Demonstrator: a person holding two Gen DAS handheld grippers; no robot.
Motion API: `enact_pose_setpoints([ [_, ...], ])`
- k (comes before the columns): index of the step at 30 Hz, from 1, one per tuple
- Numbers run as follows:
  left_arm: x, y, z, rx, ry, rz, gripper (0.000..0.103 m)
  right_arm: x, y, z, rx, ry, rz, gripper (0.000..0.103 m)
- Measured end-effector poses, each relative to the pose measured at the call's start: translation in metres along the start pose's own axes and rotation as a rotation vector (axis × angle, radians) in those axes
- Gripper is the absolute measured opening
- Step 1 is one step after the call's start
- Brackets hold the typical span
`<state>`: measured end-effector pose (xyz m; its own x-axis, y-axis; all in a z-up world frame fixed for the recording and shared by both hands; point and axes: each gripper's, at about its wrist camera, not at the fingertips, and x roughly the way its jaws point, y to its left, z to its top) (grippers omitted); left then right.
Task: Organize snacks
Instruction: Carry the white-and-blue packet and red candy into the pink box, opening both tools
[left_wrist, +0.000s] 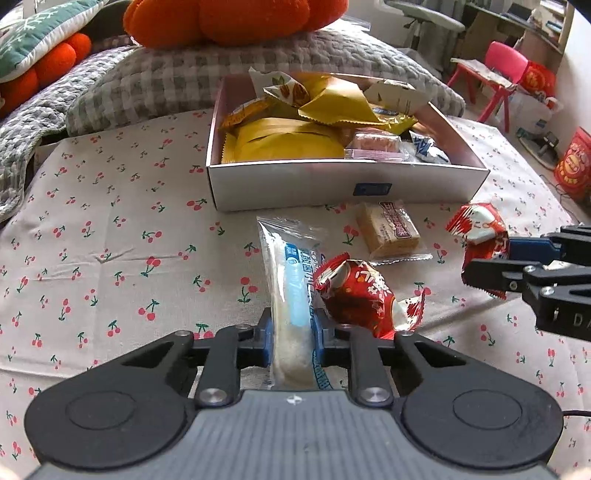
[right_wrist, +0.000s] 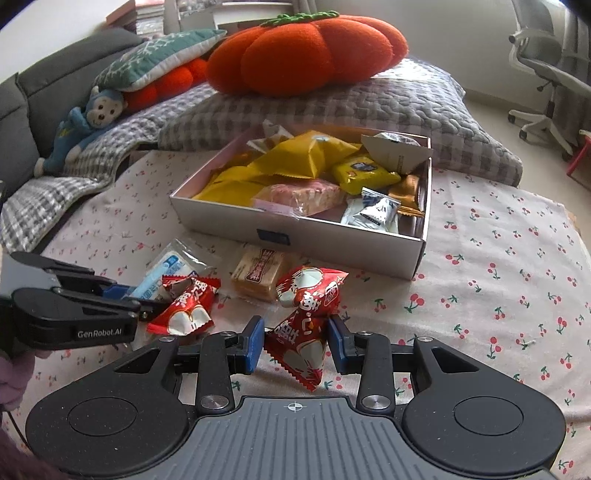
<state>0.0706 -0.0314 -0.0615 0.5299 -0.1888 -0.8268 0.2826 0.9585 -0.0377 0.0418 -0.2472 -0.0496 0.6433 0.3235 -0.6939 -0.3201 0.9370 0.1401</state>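
Observation:
My left gripper (left_wrist: 293, 338) is shut on the near end of a long clear packet with a white and blue snack (left_wrist: 288, 273), which lies on the cherry-print cloth. Touching its right side lies a crumpled red packet (left_wrist: 354, 295). A tan wafer packet (left_wrist: 388, 230) lies just in front of the open white box (left_wrist: 295, 184), which is full of yellow and other snacks. In the right wrist view my right gripper (right_wrist: 295, 341) is shut on a second red packet (right_wrist: 306, 314). The left gripper (right_wrist: 142, 301) enters there from the left; the right gripper (left_wrist: 487, 264) shows at the left view's right edge.
A grey checked quilt (right_wrist: 424, 107) with an orange pumpkin cushion (right_wrist: 306, 55) lies behind the box. A blue plush monkey (right_wrist: 85, 122) sits at the back left. An office chair (right_wrist: 546, 74) and a pink child's chair (left_wrist: 495, 70) stand beyond. Bare cloth (left_wrist: 110, 258) spreads left of the box.

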Motion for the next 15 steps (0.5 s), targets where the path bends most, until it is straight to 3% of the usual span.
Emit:
enact_pose_setpoints([
  [15, -0.046, 0.006, 0.019, 0.001, -0.147, -0.023, 0.017, -0.012, -0.006, 0.016, 0.033, -0.048, 0.009, 0.036],
])
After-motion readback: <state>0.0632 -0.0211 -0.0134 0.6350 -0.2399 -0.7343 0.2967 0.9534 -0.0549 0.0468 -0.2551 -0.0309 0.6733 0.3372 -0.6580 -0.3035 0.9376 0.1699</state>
